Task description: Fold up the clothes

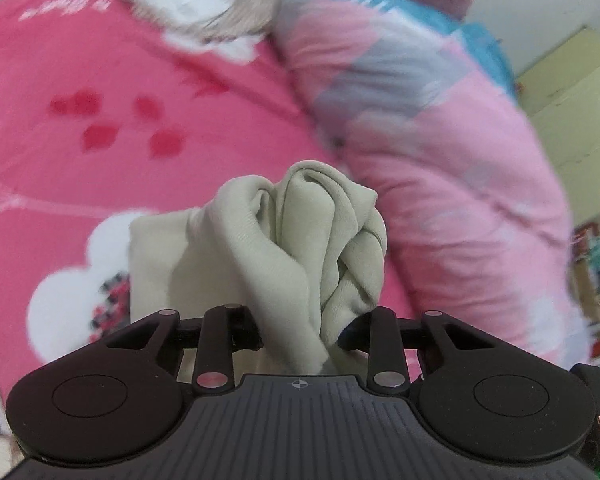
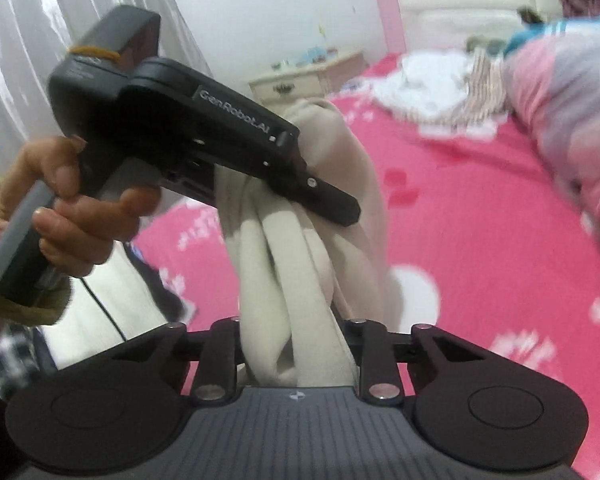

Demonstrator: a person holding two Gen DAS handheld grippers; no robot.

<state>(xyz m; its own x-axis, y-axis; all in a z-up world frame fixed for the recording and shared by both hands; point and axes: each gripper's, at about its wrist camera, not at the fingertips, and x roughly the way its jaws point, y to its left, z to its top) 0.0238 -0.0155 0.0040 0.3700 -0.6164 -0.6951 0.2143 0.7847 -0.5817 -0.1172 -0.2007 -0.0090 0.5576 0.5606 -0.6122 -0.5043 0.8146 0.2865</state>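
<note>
Beige garment (image 1: 300, 248) bunched (hanging) between both grippers' fingers, clamped tight.

Pink bed (image 2: 480, 216), quilt (image 2: 572, 120), white clothes (image 2: 428, 84)

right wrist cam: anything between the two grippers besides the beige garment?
No. In the right wrist view only the bunched beige garment spans from the right gripper up to the left gripper; both clamp it, above the pink bedspread.
</note>
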